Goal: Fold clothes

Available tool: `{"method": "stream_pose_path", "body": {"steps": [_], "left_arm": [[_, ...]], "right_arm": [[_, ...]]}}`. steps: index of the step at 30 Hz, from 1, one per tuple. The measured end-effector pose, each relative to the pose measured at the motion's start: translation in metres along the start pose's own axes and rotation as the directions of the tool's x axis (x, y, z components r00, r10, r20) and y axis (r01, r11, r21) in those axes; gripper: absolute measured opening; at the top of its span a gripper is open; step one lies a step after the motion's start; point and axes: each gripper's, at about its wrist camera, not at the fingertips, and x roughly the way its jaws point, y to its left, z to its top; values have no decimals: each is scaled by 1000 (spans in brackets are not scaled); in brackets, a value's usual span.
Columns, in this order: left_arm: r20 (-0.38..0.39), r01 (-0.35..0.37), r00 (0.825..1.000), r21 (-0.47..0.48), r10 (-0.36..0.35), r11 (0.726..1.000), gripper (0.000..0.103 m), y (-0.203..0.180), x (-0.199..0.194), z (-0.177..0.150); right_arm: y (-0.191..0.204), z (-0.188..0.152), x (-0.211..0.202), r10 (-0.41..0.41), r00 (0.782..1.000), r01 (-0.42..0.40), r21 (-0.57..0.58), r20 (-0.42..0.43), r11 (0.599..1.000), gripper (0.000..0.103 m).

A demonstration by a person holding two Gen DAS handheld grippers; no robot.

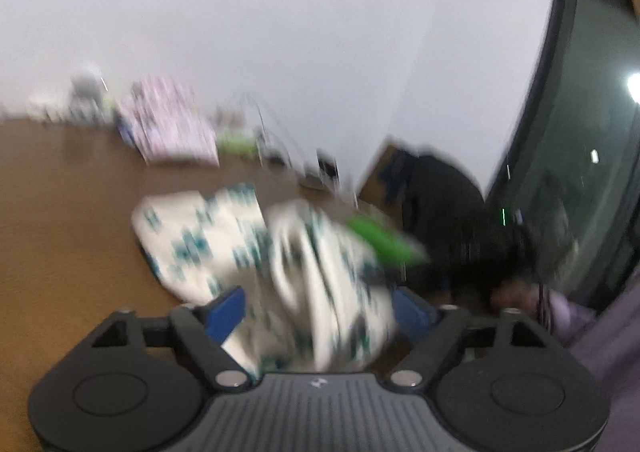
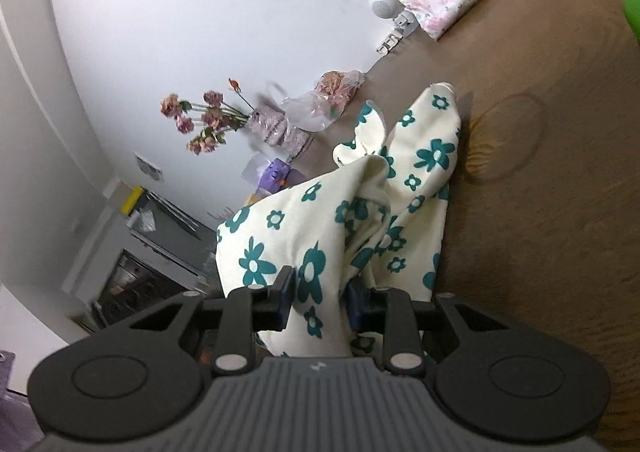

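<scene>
- Garment, cream with teal flowers, is bunched and partly lifted off the brown counter; its far end trails onto the surface ahead of me.
- My right gripper has its jaws narrowed onto a fold of the cloth, which rises between the blue pads and runs away up and to the right.
- My left gripper looks wider, with cloth piled between the pads; through the motion blur I cannot tell whether it pinches or merely cradles.
- Both grippers sit at the near end, so I judge the long axis runs away from me; any fold would carry this end toward the far one.
- Hidden: the hem and the garment's outline, so I can't name its kind. A green shape by the cloth is too smeared to identify.
</scene>
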Motion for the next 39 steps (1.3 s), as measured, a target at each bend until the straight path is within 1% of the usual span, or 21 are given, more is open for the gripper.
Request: {"method": "stream_pose_path", "body": {"steps": [1, 4, 6, 9, 11, 12, 13, 15, 17, 20, 22, 25, 27, 29, 30, 31, 33, 34, 35, 37, 39], "left_arm": [[23, -7, 1000, -4, 7, 1000, 89, -1, -1, 6], [85, -28, 996, -13, 29, 1000, 89, -4, -1, 23], [81, -53, 995, 14, 52, 998, 86, -13, 14, 29], [40, -72, 997, 60, 70, 996, 65, -23, 36, 25], [-5, -114, 993, 47, 114, 992, 36, -18, 49, 22], [-26, -127, 991, 26, 128, 992, 33, -14, 55, 19], [-44, -137, 990, 4, 137, 991, 33, -9, 59, 16], [-60, -127, 990, -36, 124, 991, 33, 0, 65, 11], [-65, -117, 991, -30, 114, 993, 33, 3, 69, 8], [-87, -121, 989, -26, 118, 992, 33, 7, 73, 7], [-97, -132, 987, -27, 129, 991, 33, 9, 73, 5], [-90, -131, 988, -18, 129, 991, 33, 9, 73, 2], [-87, -133, 987, -6, 132, 991, 33, 9, 77, 2], [-95, -136, 986, -6, 134, 991, 33, 10, 81, 2], [-99, -137, 986, -8, 136, 990, 33, 11, 82, 2], [-100, -140, 985, -8, 139, 990, 36, 12, 82, 2], [-100, -162, 982, 1, 161, 987, 44, 14, 78, 3], [-98, -176, 979, 6, 176, 984, 57, 15, 76, 4], [-92, -203, 975, 11, 203, 979, 63, 16, 72, 6], [-75, -237, 968, 21, 238, 971, 63, 17, 62, 10], [-49, -254, 965, 38, 256, 966, 59, 13, 53, 16]], "right_arm": [[4, 1, 1, -12, 1000, 11, -19, -6, 1000, 26], [11, 2, 5, -43, 999, 42, -56, -19, 998, 26], [14, 1, 6, -71, 997, 70, -67, -20, 995, 26], [21, -6, -2, -108, 994, 107, -96, 1, 990, 26], [25, -13, -8, -128, 992, 129, -121, 16, 984, 26], [26, -16, -10, -138, 990, 140, -121, 25, 983, 26], [28, -19, -13, -148, 988, 151, -122, 33, 981, 26], [30, -23, -14, -169, 985, 174, -146, 45, 974, 26], [33, -22, -16, -182, 982, 188, -174, 52, 967, 27], [43, -14, -22, -218, 971, 237, -247, 101, 940, 32], [52, -9, -28, -259, 952, 298, -308, 162, 903, 40], [63, -1, -34, -309, 917, 385, -365, 251, 847, 41], [70, 4, -29, -295, 916, 386, -395, 273, 833, 41], [78, 6, -16, -250, 927, 356, -451, 278, 818, 38], [81, 6, -9, -228, 932, 342, -481, 281, 807, 34], [84, 5, 1, -224, 933, 343, -503, 282, 793, 29], [80, 5, 17, -240, 936, 341, -496, 257, 798, 23], [74, 4, 25, -261, 936, 345, -478, 234, 807, 22], [69, 3, 32, -292, 933, 358, -462, 211, 811, 22], [66, -5, 40, -334, 922, 387, -487, 194, 783, 21], [66, -13, 45, -362, 912, 407, -520, 191, 751, 21]]}}
